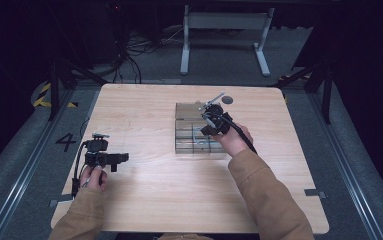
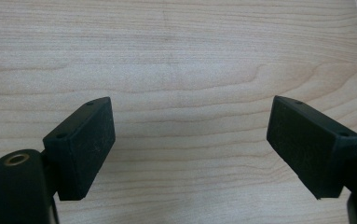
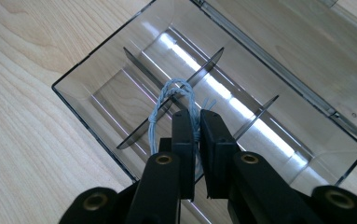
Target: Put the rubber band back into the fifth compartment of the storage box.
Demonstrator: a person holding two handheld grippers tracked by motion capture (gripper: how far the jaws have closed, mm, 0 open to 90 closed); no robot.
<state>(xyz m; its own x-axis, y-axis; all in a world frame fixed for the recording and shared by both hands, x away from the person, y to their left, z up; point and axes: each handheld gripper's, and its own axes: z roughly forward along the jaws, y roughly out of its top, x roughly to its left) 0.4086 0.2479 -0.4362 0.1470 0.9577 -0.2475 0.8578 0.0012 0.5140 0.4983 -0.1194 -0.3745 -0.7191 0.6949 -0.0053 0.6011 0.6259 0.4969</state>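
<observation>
A clear plastic organizer box (image 3: 97,70) with thin dividers and an open lid (image 3: 306,51) lies on the wooden table (image 1: 144,195), right of centre (image 1: 189,115). My right gripper (image 3: 197,114) hangs over the box, shut on a twisted pale blue cord (image 3: 171,91) whose loop dangles above a divider. In the high view the right gripper (image 1: 206,127) is over the box's near right part. My left gripper (image 2: 190,133) is open above bare wood, nothing between its pads; it rests near the table's left edge (image 1: 119,159).
A small dark round disc (image 1: 227,99) lies on the table beyond the box. The table's edges drop to grey floor on all sides. A white table frame (image 1: 224,30) stands farther back.
</observation>
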